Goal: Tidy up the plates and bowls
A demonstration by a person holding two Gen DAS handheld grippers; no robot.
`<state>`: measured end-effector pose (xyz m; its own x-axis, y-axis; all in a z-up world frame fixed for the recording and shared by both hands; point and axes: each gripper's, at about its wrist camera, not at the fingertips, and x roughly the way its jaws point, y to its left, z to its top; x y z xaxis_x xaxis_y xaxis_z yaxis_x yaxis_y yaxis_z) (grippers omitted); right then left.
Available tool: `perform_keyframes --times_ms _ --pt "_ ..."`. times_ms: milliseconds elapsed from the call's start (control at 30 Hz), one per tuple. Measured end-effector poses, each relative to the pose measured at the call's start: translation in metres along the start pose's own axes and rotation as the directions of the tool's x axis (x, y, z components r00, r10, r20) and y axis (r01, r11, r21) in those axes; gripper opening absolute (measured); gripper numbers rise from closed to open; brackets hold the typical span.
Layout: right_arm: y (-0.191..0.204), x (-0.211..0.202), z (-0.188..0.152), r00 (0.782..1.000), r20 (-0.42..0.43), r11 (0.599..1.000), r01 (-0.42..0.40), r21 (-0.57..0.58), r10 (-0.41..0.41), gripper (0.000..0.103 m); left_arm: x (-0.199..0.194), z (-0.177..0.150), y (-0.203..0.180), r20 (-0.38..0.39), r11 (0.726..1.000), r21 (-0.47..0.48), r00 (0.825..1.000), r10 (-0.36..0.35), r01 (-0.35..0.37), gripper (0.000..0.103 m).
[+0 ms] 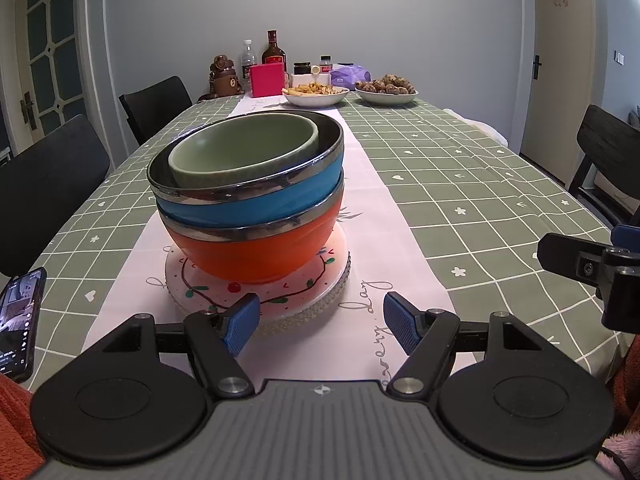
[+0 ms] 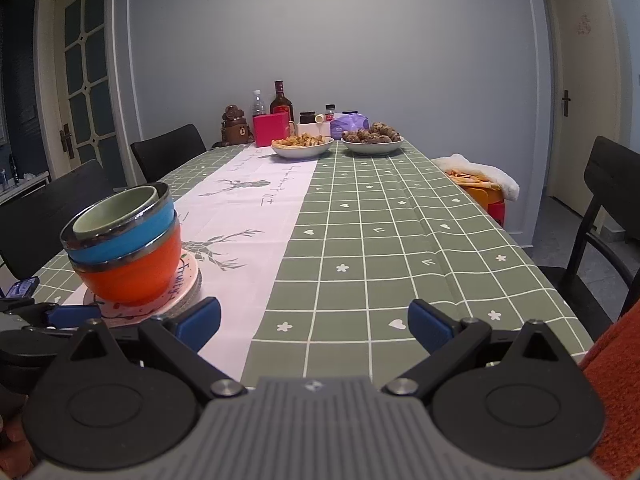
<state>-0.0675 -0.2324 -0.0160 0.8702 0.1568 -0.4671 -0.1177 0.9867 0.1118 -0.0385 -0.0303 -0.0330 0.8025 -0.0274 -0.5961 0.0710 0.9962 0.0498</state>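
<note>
A stack of three bowls stands on a pink plate (image 1: 208,296) with a fruit pattern: an orange bowl (image 1: 256,252) at the bottom, a blue bowl (image 1: 256,204) in it, a green bowl (image 1: 244,152) on top. My left gripper (image 1: 320,322) is open just in front of the plate, nothing between its blue pads. In the right wrist view the same stack, orange bowl (image 2: 132,272), blue bowl (image 2: 120,240) and green bowl (image 2: 116,210), stands at the left on the plate (image 2: 176,292). My right gripper (image 2: 314,322) is open over bare tablecloth, right of the stack.
A phone (image 1: 20,324) lies at the table's left edge. Two white bowls of food (image 1: 316,94) (image 1: 386,90), bottles and a pink box (image 1: 266,79) stand at the far end. Dark chairs (image 1: 156,104) (image 2: 612,200) flank the table. An orange bag (image 2: 486,192) sits on a chair at the right.
</note>
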Motion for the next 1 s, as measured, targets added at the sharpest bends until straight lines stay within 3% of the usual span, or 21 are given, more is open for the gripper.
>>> perform_keyframes --times_ms 1000 --pt "0.0025 0.0022 -0.0017 1.000 -0.012 1.000 -0.023 -0.004 0.023 0.098 -0.0006 0.0005 0.0027 0.006 1.000 -0.012 1.000 -0.002 0.002 0.083"
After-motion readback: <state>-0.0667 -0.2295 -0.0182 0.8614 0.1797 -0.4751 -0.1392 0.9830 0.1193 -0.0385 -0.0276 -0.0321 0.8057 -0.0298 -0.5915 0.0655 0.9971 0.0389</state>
